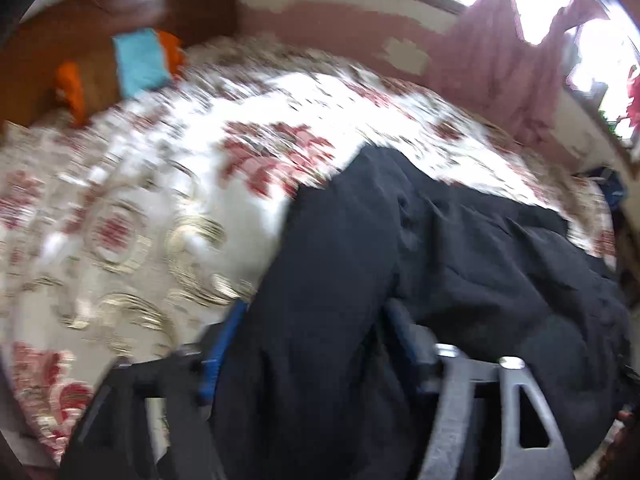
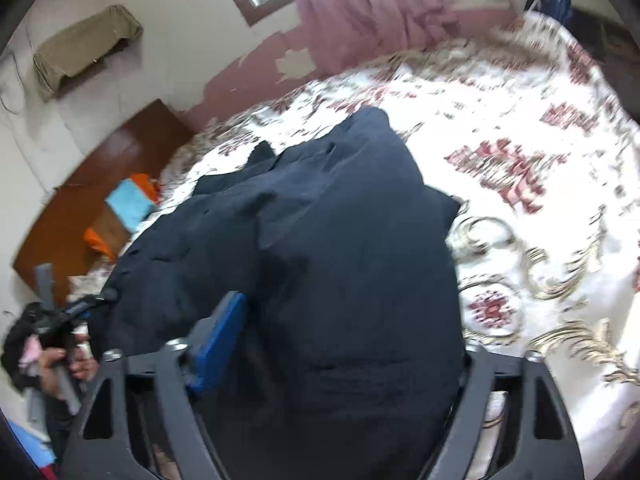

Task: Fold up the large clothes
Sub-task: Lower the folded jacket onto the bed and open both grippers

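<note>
A large dark navy garment (image 1: pixel 440 248) lies bunched on the floral bedspread (image 1: pixel 140 200). In the left wrist view my left gripper (image 1: pixel 316 340) is shut on a fold of it, the cloth running between the blue pads (image 1: pixel 224 344). In the right wrist view the same garment (image 2: pixel 320 240) drapes over my right gripper (image 2: pixel 340 344), which is shut on it; only the left blue pad (image 2: pixel 218 344) shows, the right finger is hidden under cloth. The left gripper (image 2: pixel 80 312) also shows at the far left of the right wrist view, at the garment's other end. Both views are motion blurred.
A brown wooden headboard (image 1: pixel 100 20) holds blue (image 1: pixel 140 60) and orange cloths (image 1: pixel 72 88). A pink curtain (image 1: pixel 500 60) hangs under a bright window. A khaki cloth (image 2: pixel 84 48) hangs on the wall. The bedspread (image 2: pixel 540 200) spreads to the right.
</note>
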`<state>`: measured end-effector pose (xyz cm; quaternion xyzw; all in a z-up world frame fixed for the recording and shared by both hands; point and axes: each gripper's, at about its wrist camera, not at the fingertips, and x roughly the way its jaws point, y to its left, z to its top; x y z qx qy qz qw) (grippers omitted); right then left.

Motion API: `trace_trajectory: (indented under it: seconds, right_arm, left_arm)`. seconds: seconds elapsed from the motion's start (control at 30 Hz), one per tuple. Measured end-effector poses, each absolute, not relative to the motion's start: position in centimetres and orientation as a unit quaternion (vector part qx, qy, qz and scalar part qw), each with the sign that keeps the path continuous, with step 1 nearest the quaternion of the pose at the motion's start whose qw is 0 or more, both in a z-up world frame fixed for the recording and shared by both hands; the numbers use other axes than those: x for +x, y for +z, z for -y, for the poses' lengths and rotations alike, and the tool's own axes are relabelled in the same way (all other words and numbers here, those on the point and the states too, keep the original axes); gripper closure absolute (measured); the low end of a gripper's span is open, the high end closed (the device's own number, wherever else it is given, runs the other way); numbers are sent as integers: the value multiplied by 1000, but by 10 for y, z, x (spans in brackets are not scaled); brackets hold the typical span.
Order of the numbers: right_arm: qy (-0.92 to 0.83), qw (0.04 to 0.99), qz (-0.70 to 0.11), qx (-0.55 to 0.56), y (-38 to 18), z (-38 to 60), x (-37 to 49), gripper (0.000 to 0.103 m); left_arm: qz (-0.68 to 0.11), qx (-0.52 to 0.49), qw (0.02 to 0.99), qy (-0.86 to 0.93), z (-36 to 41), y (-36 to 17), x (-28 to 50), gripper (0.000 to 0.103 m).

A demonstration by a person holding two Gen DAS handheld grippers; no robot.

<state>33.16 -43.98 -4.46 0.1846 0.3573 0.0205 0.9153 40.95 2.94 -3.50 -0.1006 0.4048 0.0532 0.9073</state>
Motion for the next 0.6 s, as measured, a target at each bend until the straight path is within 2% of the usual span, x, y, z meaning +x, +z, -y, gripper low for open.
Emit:
trace_trajectory:
  seconds: [0.17, 0.6]
  right_arm:
    - [-39, 951, -294, 84, -15, 428, 307, 3]
    - [-24, 981, -181, 60, 29, 392, 215, 2]
  left_arm:
    - [-333, -93, 933, 103, -24, -12, 373, 12]
    - [-234, -154, 959, 43, -3, 32, 270, 2]
